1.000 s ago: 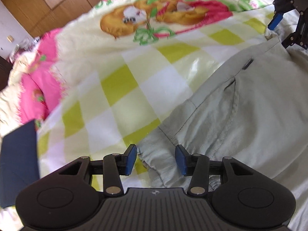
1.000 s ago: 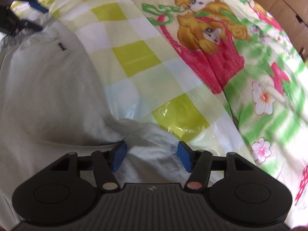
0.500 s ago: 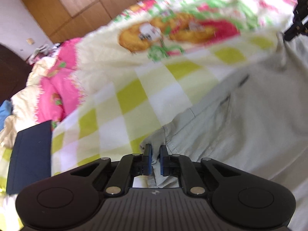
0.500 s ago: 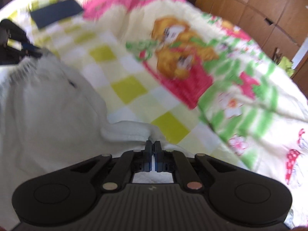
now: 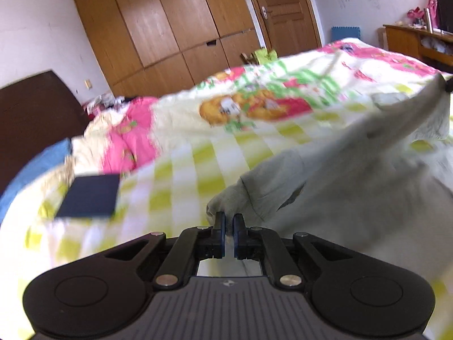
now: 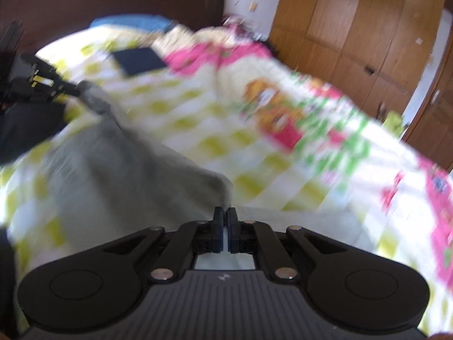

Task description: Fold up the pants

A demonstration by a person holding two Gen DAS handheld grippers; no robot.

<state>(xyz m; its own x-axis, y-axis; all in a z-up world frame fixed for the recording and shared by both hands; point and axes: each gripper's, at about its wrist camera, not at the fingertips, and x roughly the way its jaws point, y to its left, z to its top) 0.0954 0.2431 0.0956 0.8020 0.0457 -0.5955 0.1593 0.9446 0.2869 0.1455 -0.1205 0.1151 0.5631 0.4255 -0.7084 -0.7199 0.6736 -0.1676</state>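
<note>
Both tongs, left (image 5: pixel 228 221) and right (image 6: pixel 225 215), open a second ago, now pinch the pants (image 5: pixel 354 175) waistband, lifting it off the bed (image 5: pixel 181 175) toward 12 o'clock: fold begun.

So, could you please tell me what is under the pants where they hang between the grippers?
Under the lifted pants lies the checked bedsheet, visible along their edge. What the cloth itself covers cannot be seen. Both grippers, left and right, pinch it.

Pants (image 5: pixel 354 175) over the bedspread (image 5: pixel 198 153), folded cloth (image 5: pixel 89 195) leftward.
</note>
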